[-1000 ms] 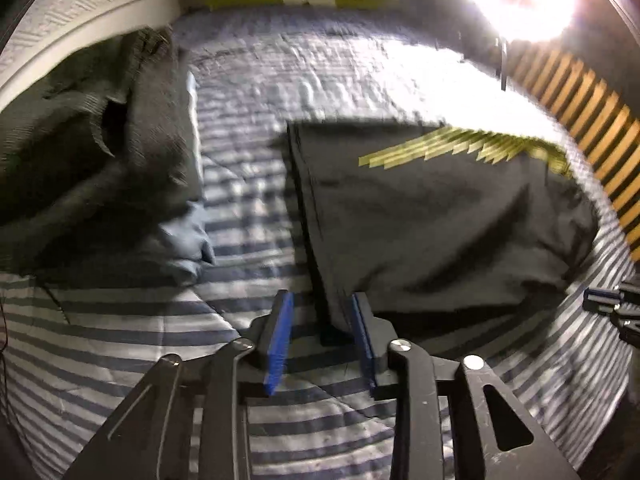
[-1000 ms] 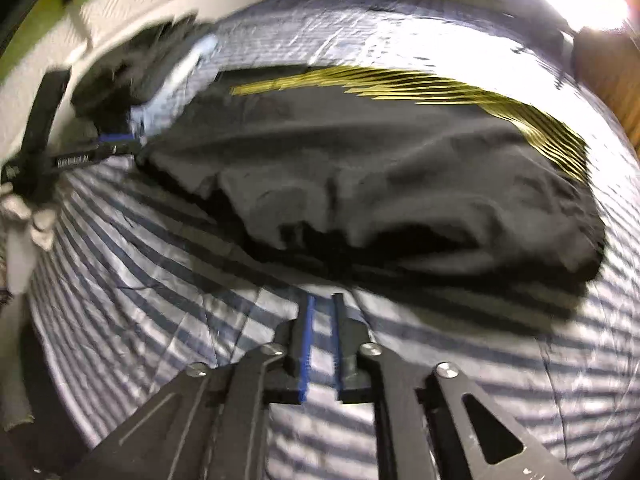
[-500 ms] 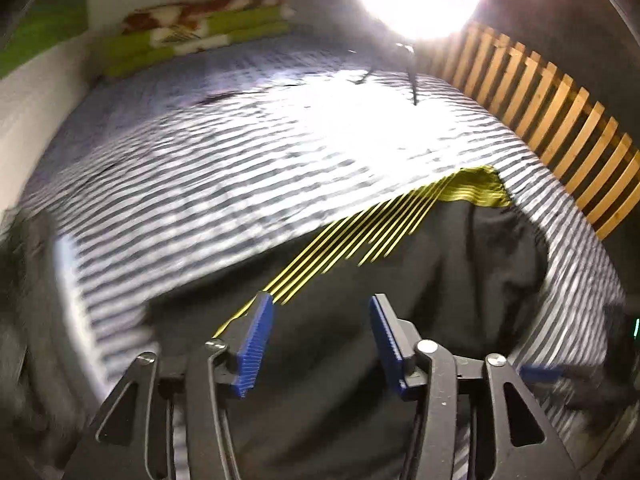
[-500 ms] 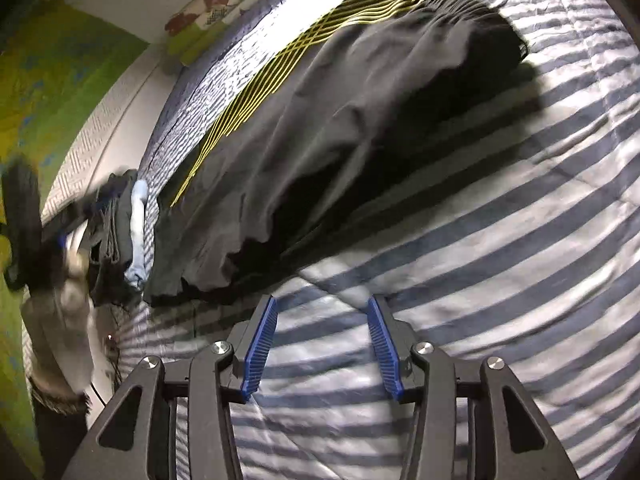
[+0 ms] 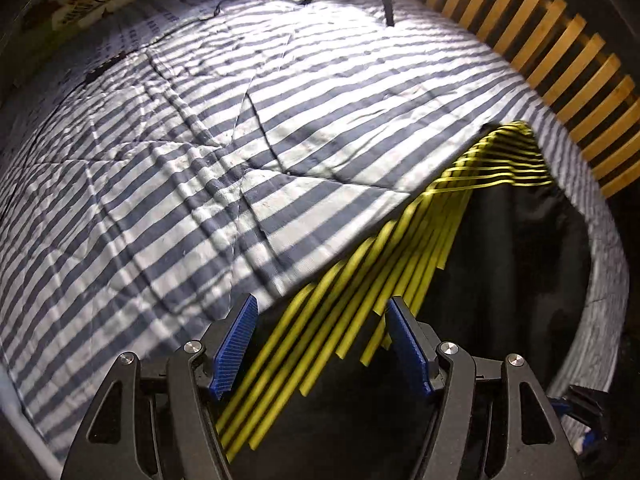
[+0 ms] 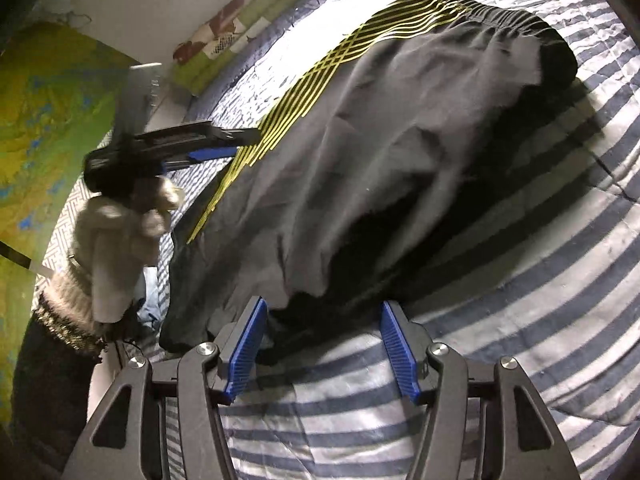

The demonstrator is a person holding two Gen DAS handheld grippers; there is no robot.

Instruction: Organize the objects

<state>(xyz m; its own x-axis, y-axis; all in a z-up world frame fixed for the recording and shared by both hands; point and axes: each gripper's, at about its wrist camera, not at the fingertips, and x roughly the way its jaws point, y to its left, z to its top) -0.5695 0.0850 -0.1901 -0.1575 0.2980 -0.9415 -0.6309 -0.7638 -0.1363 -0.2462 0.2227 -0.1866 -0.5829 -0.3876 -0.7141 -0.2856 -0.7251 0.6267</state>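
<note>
Both jaws released: left gripper (image 5: 322, 344) over the yellow-striped edge of the black garment (image 6: 400, 140), right gripper (image 6: 322, 350) at lower-frame hem; pinch single layers, lift evenly off bed (image 6: 520, 360).

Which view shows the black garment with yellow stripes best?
The right wrist view: nearly the whole black garment shows, lying crumpled on the striped bedspread. The left wrist view shows only its striped edge.

I see the garment (image 6: 400, 128) lying on the bed (image 5: 200, 160). Left gripper (image 5: 320, 344) sits over its far edge, right gripper (image 6: 320, 352) at its near edge; slatted rail (image 5: 560, 60) lies beyond.
</note>
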